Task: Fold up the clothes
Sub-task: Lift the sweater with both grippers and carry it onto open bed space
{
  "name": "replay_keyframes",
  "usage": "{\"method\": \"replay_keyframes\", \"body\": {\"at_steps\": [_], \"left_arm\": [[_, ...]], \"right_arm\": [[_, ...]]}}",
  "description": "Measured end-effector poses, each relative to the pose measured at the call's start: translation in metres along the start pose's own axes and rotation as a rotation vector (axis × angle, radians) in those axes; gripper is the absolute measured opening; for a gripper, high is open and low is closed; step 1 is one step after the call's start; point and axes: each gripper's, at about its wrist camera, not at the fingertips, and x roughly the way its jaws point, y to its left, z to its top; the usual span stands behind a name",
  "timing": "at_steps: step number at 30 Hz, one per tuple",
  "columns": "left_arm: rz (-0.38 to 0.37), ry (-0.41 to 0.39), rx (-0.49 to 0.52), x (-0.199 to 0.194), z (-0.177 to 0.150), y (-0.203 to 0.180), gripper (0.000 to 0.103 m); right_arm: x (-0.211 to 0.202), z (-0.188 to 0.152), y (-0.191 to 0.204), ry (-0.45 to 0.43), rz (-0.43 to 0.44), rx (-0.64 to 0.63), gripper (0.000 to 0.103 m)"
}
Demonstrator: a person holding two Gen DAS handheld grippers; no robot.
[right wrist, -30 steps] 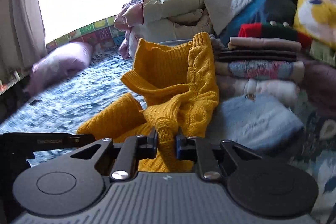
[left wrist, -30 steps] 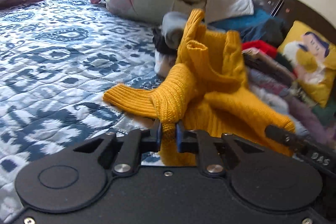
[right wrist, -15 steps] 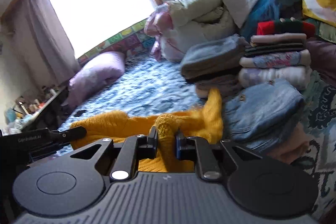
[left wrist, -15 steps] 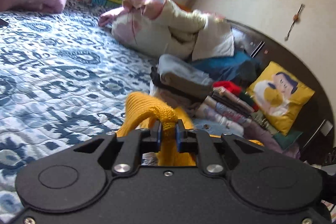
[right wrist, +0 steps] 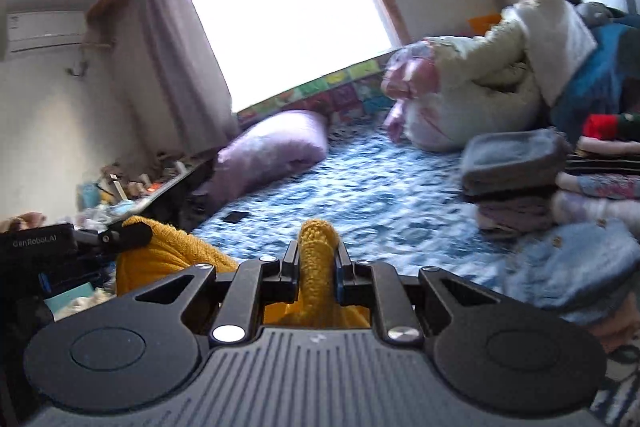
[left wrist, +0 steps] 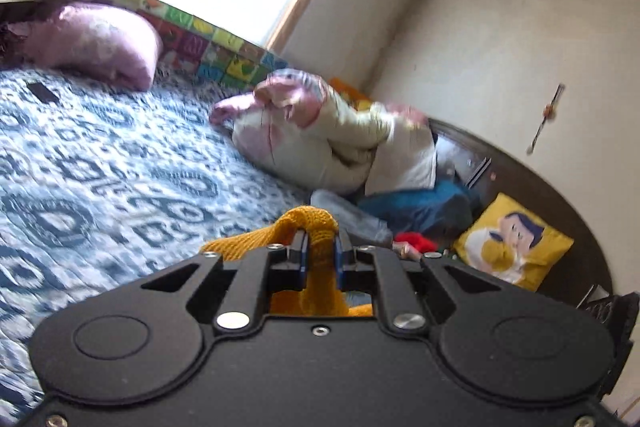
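A mustard yellow knitted sweater (left wrist: 310, 227) is pinched between the fingers of my left gripper (left wrist: 320, 255), which is shut on a fold of it. The same sweater (right wrist: 316, 247) bulges out of my right gripper (right wrist: 316, 263), also shut on it. Most of the garment hangs below both grippers, out of sight. In the right wrist view the left gripper (right wrist: 100, 239) shows at the far left with more yellow knit (right wrist: 168, 259) draped under it. Both grippers are raised high over the blue patterned bedspread (left wrist: 100, 179).
Stacks of folded clothes (right wrist: 520, 187) stand at the right, with a folded light blue garment (right wrist: 572, 267) in front. A heap of pale jackets (left wrist: 328, 147), a purple pillow (left wrist: 96, 43), a yellow cushion (left wrist: 516, 243) and a dark headboard (left wrist: 560, 195) ring the bed. A small dark object (left wrist: 42, 91) lies on the bedspread.
Both grippers have risen and tilted upward with the sweater, lifting it off the bed by the clothes stacks. The views now show window and walls, and the garment has dropped below the frames.
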Motion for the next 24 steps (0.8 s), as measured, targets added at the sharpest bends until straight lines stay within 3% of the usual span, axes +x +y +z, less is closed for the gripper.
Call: {"method": "replay_keyframes", "body": {"at_steps": [5,11,18,24], "left_arm": [[0.011,-0.036,0.032,-0.015,0.027,-0.002,0.010],[0.046,-0.042,0.044,0.006,0.065,0.024,0.010],[0.098,-0.030,0.061,0.055,0.116,0.065,0.010],[0.120,-0.089,0.069,0.106,0.163,0.112,0.010]], "right_arm": [[0.009,0.022,0.030,-0.006,0.080,-0.044,0.017],[0.046,0.052,0.054,0.011,0.138,-0.083,0.017],[0.146,0.084,0.053,0.052,0.143,-0.077,0.017],[0.236,0.127,0.052,0.031,0.111,-0.073,0.017]]}}
